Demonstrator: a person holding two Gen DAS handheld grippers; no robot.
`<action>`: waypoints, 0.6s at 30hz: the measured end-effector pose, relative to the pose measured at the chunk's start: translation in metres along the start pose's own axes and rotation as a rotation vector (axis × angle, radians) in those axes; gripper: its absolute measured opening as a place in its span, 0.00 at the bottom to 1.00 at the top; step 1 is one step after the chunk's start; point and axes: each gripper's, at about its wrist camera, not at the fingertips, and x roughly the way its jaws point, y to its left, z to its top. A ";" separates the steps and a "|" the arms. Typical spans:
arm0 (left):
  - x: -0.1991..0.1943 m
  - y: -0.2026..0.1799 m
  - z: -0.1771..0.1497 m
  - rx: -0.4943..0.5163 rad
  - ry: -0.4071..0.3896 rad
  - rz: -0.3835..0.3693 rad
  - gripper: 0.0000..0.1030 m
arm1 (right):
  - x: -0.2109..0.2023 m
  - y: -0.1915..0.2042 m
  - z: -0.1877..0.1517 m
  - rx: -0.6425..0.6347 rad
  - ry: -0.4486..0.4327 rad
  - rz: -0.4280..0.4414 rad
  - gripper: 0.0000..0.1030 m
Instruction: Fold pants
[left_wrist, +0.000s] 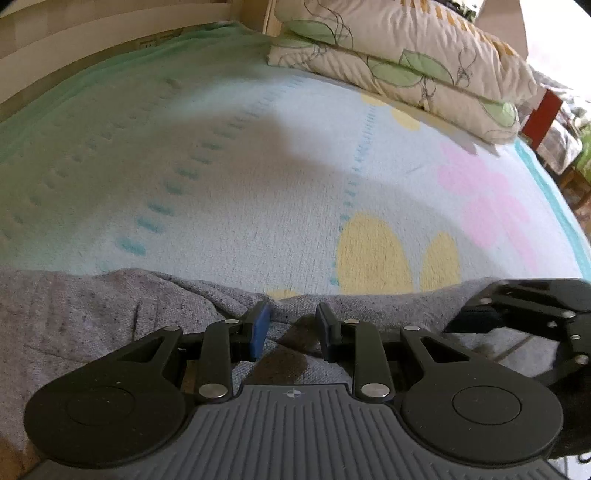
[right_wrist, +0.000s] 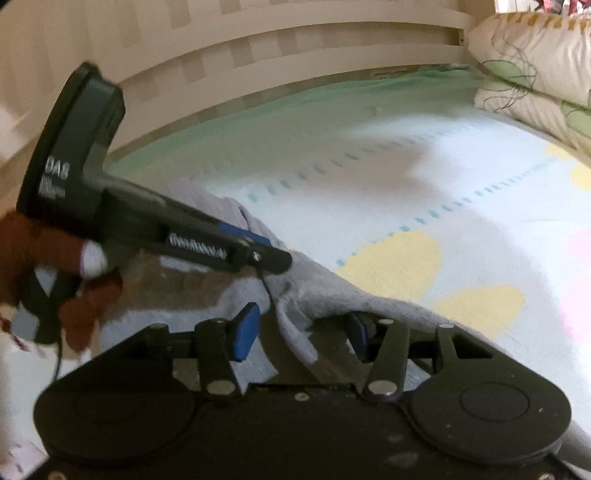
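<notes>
Pants (left_wrist: 92, 325) heather grey. Bed blanket (left_wrist: 258, 184) pale blue-white, green edge band, teal dashed lines, yellow and pink blobs. Pillows (left_wrist: 406, 55) cream, green leaf print. Gripper pads (left_wrist: 260, 330) blue.

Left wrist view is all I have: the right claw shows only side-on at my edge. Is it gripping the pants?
Observer: No. In the right wrist view the right claw is open, with its pads well apart.
Operator: Is any cloth between those pads?
Observer: Yes, a raised ridge of the grey pants runs up between them.
Operator: How does my left claw look from that side?
Observer: The left claw has its tip low at the far edge of the pants. The blur hides whether it is pinching the cloth.
</notes>
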 end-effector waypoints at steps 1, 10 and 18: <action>-0.008 0.003 0.000 -0.024 -0.019 0.000 0.26 | 0.003 -0.001 0.003 0.016 -0.003 0.011 0.51; -0.062 0.031 -0.055 -0.073 -0.011 0.082 0.26 | 0.015 -0.030 0.016 0.183 -0.071 -0.055 0.12; -0.077 0.013 -0.093 0.125 -0.039 0.137 0.26 | 0.037 -0.052 0.032 0.257 -0.045 -0.127 0.07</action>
